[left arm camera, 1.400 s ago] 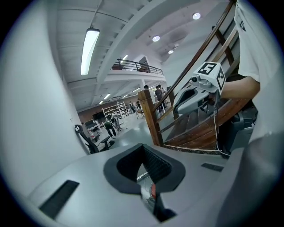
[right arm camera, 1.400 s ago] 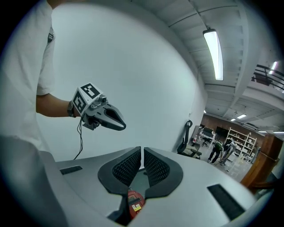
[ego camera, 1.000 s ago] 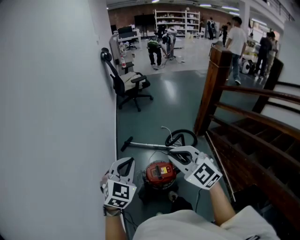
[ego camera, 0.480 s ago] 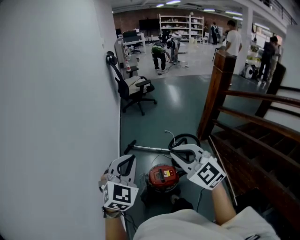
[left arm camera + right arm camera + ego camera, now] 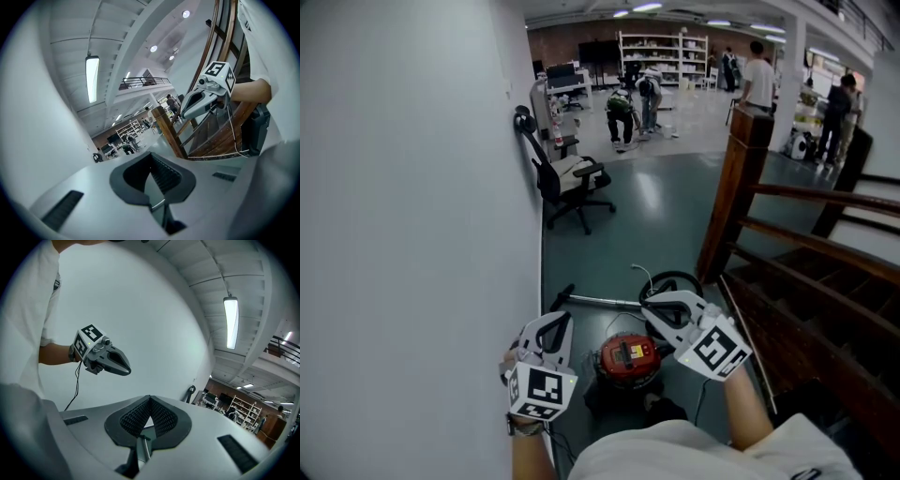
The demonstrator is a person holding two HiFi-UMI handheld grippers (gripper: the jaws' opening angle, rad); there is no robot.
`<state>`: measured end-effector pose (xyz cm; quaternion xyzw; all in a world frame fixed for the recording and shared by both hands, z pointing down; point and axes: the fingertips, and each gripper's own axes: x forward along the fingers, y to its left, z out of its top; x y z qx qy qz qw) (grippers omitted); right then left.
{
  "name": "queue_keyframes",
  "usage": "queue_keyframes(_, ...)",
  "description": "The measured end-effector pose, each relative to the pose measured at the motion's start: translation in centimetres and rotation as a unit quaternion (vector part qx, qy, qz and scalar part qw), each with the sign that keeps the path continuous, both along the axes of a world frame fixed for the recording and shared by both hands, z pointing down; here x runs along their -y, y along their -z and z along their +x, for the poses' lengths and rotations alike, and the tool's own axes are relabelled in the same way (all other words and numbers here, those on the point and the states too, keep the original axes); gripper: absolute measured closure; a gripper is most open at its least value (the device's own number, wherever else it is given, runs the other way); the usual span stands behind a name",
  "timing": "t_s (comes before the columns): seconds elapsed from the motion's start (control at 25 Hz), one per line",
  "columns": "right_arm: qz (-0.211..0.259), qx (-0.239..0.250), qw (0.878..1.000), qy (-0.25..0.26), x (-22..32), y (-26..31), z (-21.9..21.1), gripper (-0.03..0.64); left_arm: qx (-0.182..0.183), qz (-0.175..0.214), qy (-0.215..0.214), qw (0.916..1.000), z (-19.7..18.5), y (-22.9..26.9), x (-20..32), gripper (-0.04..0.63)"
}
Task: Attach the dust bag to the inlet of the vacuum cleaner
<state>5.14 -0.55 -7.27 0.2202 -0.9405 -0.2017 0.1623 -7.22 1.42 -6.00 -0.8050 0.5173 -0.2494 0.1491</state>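
Left gripper (image 5: 553,324) and right gripper (image 5: 654,306) side by side, fingers (image 5: 161,416) together, nothing between

Bright, even light comes from ceiling tubes (image 5: 231,322). A pale sheen lies on the floor (image 5: 649,195). Both gripper views bend strongly and darken at the edges.

At the bottom middle of the head view, the vacuum (image 5: 627,356) shows only its red top. Below it sits a dark mass (image 5: 605,394) I can't make out, and the shirt (image 5: 675,450) hides the rest. The right gripper (image 5: 649,303) covers part of the hose (image 5: 670,278) and one end of the wand (image 5: 591,300). Both forearms (image 5: 741,412) run off the bottom edge. The people (image 5: 619,108) and shelves (image 5: 661,52) at the top are too small to tell apart in detail. The staircase (image 5: 825,309) is cut by the right edge.
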Motion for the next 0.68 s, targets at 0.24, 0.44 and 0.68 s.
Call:
queue_keyframes(0.24, -0.002, 0.0, 1.0, 0.0, 0.5, 0.0, -0.8, 0.589, -0.003, -0.015, 0.001, 0.9999, -0.7, -1.0, 0.2, 0.594)
queue_keyframes(0.44, -0.001, -0.014, 1.0, -0.003, 1.2, -0.4, -1.6, 0.589, -0.003, -0.013, 0.004, 0.9999, -1.4, -0.9, 0.6, 0.594)
queue_keyframes(0.68, 0.003, -0.007, 1.0, -0.003, 1.9, -0.1, -1.9, 0.589, -0.018, 0.0, -0.004, 0.9998, -1.7, -0.3, 1.0, 0.594)
